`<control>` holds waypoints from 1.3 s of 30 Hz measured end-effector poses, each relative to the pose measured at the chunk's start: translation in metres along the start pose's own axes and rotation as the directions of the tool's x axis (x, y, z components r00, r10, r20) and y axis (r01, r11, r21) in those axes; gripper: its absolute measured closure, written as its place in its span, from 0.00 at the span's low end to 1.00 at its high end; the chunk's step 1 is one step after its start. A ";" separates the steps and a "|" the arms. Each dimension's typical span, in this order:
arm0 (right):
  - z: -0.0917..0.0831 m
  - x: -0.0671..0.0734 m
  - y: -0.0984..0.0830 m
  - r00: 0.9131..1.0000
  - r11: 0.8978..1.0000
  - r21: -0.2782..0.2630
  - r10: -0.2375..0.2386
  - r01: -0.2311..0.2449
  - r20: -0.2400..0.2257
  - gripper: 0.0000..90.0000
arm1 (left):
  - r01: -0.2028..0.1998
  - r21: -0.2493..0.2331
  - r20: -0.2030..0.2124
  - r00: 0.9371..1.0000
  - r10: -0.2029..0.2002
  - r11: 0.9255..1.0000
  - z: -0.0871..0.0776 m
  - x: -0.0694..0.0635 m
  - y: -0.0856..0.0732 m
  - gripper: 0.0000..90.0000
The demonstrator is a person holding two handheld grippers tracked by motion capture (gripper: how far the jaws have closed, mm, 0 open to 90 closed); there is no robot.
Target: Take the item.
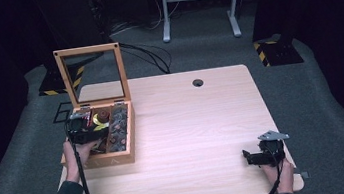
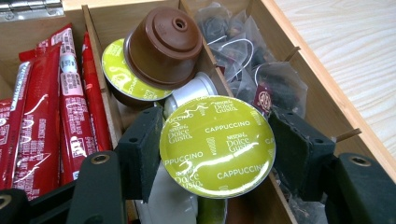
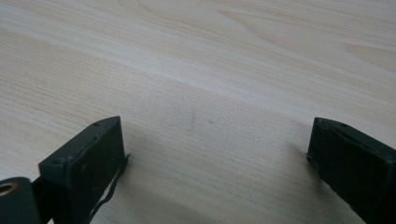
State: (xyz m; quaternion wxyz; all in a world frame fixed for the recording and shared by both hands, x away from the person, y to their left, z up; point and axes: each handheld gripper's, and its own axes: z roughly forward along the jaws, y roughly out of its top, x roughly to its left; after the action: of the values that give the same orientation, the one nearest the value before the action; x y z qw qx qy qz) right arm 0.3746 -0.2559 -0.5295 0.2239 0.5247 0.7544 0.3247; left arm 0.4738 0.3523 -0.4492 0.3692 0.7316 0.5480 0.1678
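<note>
A wooden box (image 1: 117,158) with its glass lid (image 1: 92,74) raised upright stands at the table's left. My left gripper (image 1: 86,131) reaches into it. In the left gripper view my left gripper (image 2: 217,142) is shut on a capsule with a green "Cappuccino" foil lid (image 2: 217,145), both pads pressing on its rim. Behind it lie a white capsule (image 2: 194,88) and a brown capsule (image 2: 163,46) tipped onto another green-lidded one. My right gripper (image 1: 248,157) rests low at the table's front right, open (image 3: 217,149), with bare wood between its jaws.
Red sachets (image 2: 42,107) fill the box's left compartment and dark tea bags (image 2: 261,84) the right one, with thin wooden dividers between. The table (image 1: 188,120) has a cable hole (image 1: 198,82) near its far edge. A grey stand (image 1: 198,3) is beyond it.
</note>
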 end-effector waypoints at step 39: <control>0.000 0.000 0.000 1.000 1.000 0.001 -0.003 0.003 -0.001 0.04 | -0.113 -0.105 -0.004 0.994 0.113 0.988 -0.029 -0.039 0.028 0.42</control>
State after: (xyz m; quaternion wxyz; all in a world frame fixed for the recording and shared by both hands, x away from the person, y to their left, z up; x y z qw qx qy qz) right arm 0.3746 -0.2557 -0.5294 0.2235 0.5237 0.7554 0.3243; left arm 0.4607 0.3229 -0.4030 0.3978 0.7413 0.4955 0.2162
